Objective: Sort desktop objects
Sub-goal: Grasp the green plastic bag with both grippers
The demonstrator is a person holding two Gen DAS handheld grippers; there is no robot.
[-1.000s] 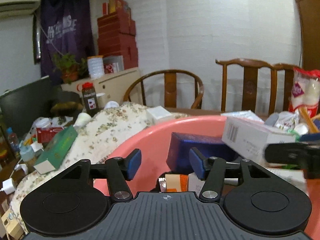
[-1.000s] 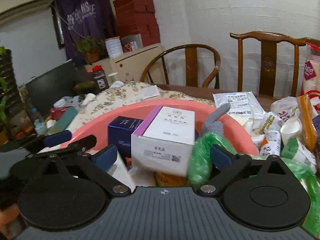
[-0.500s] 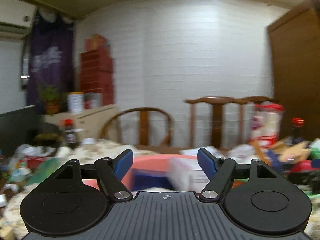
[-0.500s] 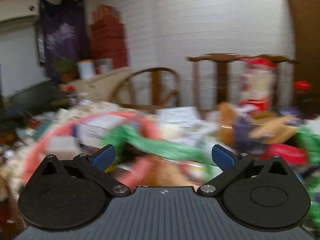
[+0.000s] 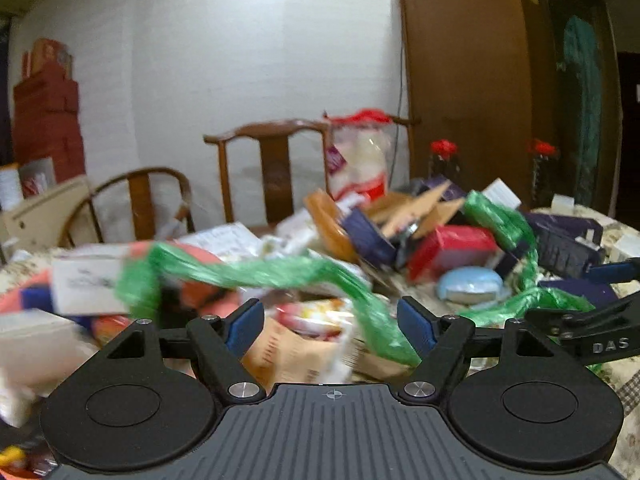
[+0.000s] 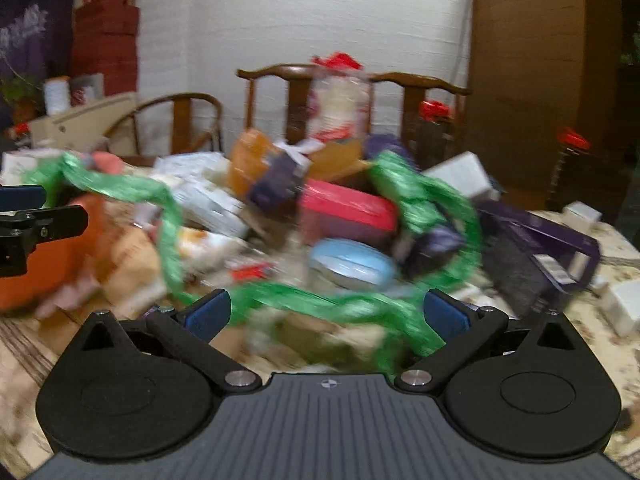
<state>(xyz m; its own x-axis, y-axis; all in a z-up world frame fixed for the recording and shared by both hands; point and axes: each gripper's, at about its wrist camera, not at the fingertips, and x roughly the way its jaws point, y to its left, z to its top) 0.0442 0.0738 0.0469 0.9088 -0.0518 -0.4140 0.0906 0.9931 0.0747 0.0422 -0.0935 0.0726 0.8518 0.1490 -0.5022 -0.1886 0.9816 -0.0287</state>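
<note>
biggest risk: the green plastic strip (image 6: 312, 300) loops through the whole pile (image 6: 344, 208), from 10 o'clock in the right wrist view, down across the front of your right gripper (image 6: 326, 314) and back up round 2 o'clock. grab anything under or inside that loop and i'd expect the strip to drag neighbours with it, maybe off the table (image 6: 600, 340).

next: both views are smeared, so you'd be picking targets blind. the red box (image 6: 348, 210) and the light blue round tin (image 6: 352, 266) sit touching mid-pile at about 12 o'clock; a sloppy close could take both or neither.

next: your left gripper (image 5: 330, 324) shows at 9 o'clock in the right view, and the right one at 3 o'clock in the left view. they're near each other, so a clash is possible.

grippers: left jaws stand wide, nothing pinched; a snack packet (image 5: 296, 344) and the strip lie ahead between the tips, contact unclear. right jaws also wide, empty, strip crossing just ahead.

the pink basin (image 5: 24, 300), boxes in it, sits at 9 o'clock in the left view.
</note>
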